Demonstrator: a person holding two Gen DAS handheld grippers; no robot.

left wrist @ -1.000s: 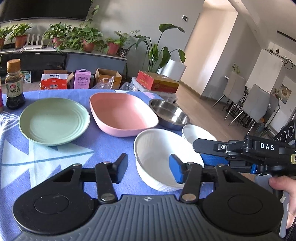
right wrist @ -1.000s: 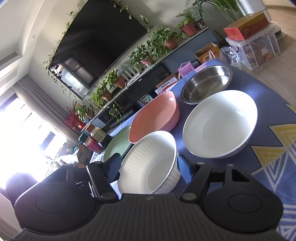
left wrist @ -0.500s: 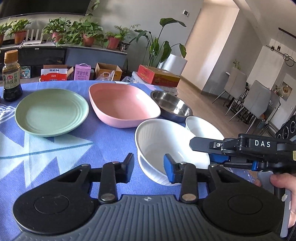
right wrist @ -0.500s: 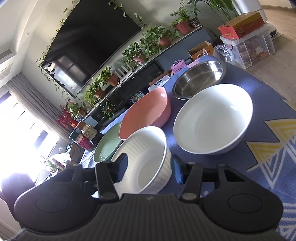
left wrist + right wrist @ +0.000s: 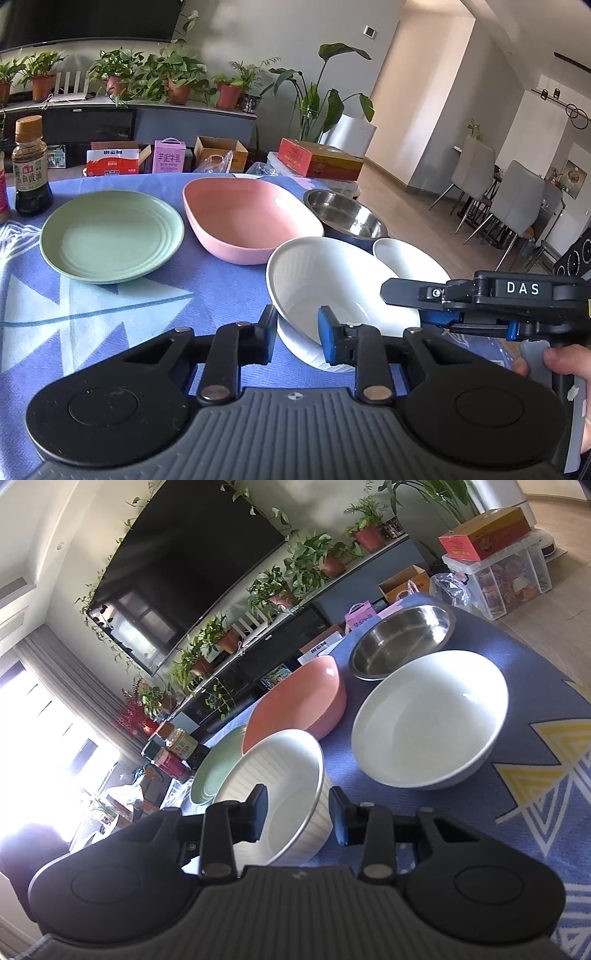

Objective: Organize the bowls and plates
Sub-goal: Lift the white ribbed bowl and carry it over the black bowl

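Both tools, left (image 5: 297,332) and right (image 5: 297,818), have just been closing astride the ribbed white ceramic bowl's (image 5: 332,291) rim; pinch evenly, lift level.

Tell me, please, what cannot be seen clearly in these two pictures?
- Smooth white bowl, left wrist view: partly behind the ribbed white bowl.
- Green plate, right wrist view: mostly behind the ribbed white bowl and pink dish.
- Jars, right wrist view: labels too small to read.
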